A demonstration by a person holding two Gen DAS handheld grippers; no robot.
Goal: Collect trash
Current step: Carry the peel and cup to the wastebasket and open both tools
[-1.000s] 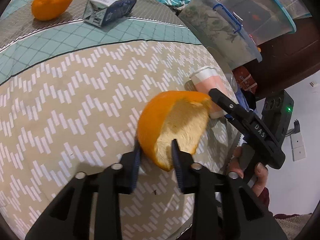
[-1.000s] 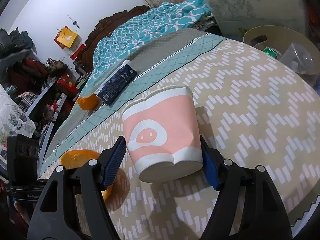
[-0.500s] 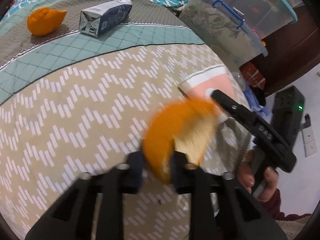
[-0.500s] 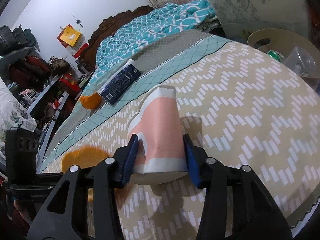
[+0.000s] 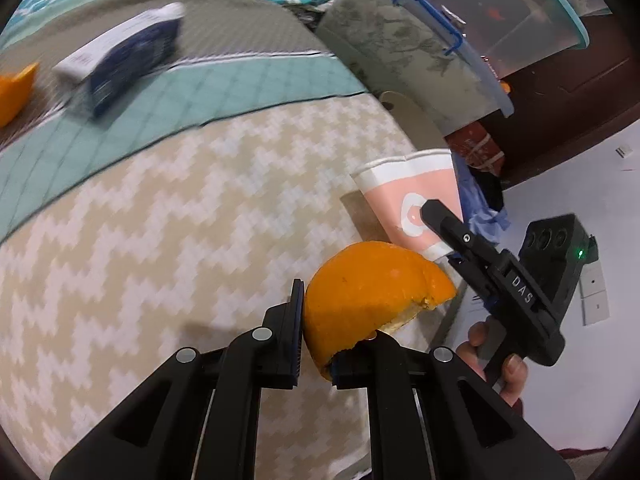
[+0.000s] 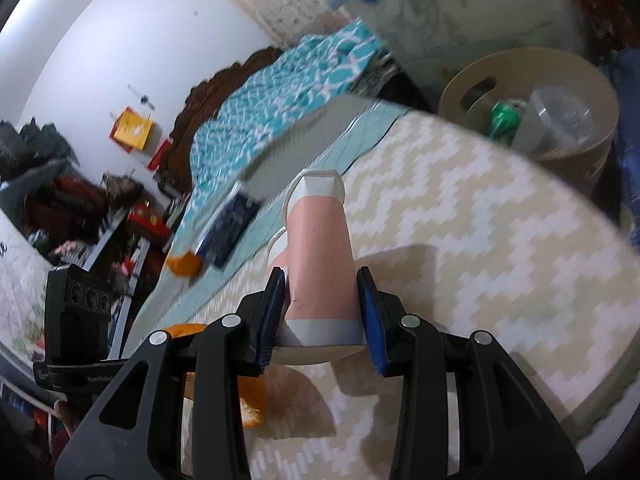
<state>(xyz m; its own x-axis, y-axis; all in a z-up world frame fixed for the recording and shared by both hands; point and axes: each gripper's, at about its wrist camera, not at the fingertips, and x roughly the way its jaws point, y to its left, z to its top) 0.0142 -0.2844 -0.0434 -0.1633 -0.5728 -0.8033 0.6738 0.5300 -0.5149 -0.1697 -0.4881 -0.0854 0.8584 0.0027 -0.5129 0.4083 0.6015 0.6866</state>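
My left gripper (image 5: 334, 328) is shut on a large piece of orange peel (image 5: 372, 288) and holds it above the chevron bedspread (image 5: 160, 240). My right gripper (image 6: 322, 300) is shut on a squashed pink and white paper cup (image 6: 320, 248), lifted off the bed; the cup also shows in the left wrist view (image 5: 412, 196). The peel shows under the right gripper (image 6: 248, 400). A tan trash bin (image 6: 532, 96) stands beyond the bed edge, holding a green can (image 6: 506, 114) and a clear plastic cup (image 6: 560, 120).
A blue and white carton (image 5: 120, 56) and a second orange peel (image 5: 16, 92) lie on the teal band of the bed at the back. Lidded plastic storage boxes (image 5: 420, 44) stand beside the bed behind the bin.
The right gripper closed on the cup, crushed it and lifted it. The left gripper raised the peel and swung right with it. Both views turned toward the bin.
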